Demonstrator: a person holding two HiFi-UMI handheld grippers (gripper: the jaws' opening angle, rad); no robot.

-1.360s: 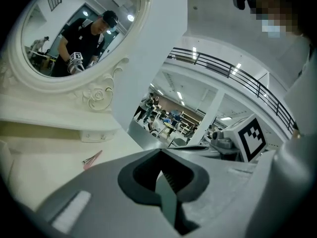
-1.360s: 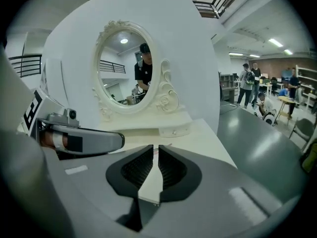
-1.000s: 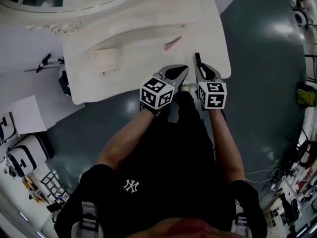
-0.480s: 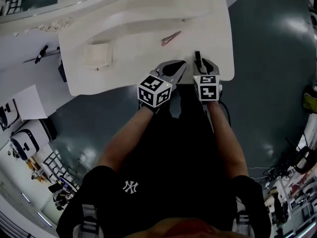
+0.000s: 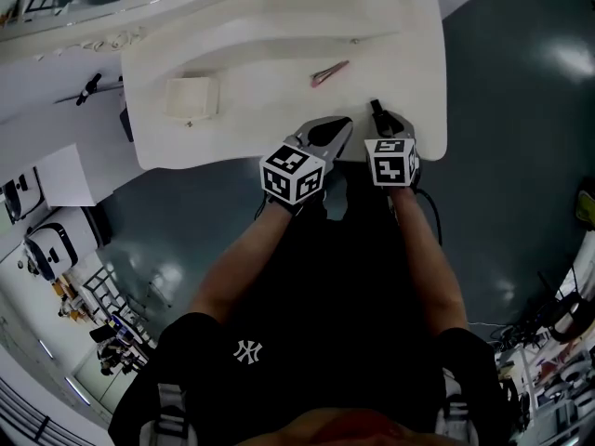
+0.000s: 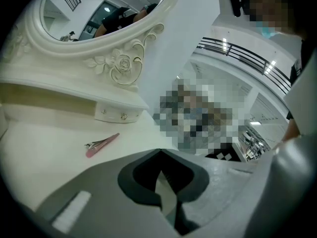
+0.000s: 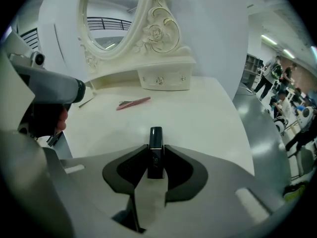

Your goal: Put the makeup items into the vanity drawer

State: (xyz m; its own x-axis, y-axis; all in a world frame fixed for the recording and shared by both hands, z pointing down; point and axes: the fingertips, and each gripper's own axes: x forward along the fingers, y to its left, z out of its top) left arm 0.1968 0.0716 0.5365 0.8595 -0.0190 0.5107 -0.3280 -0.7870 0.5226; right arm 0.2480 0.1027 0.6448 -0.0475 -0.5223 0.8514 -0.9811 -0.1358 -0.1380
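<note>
- The right gripper [image 7: 156,147] pinches a black lipstick [image 7: 155,155]; the jaw tips press on the tube's two sides.
- Its jaws have just been closing, with the lipstick between them. They now stand only as far apart as the tube is wide.
- The tube lies along the line of the jaws, and its far end pokes out past the tips, above the table [image 7: 208,118].
- Whether that end touches the tabletop cannot be told.
- The left gripper [image 6: 159,150] has its jaws pressed together, with the tips meeting and nothing between them.
- In the head view both grippers sit side by side at the table's near edge, the right one towards the right corner.
- A pink hair clip [image 6: 101,145] lies flat on the tabletop, ahead of the left gripper and well apart from both.
- The small drawer [image 7: 163,80] under the mirror [image 7: 111,19] is closed, with its two knobs facing the grippers. It is at the back of the table, beyond the clip.
- A small white box [image 5: 192,98] sits on the left part of the table, far from both grippers.
</note>
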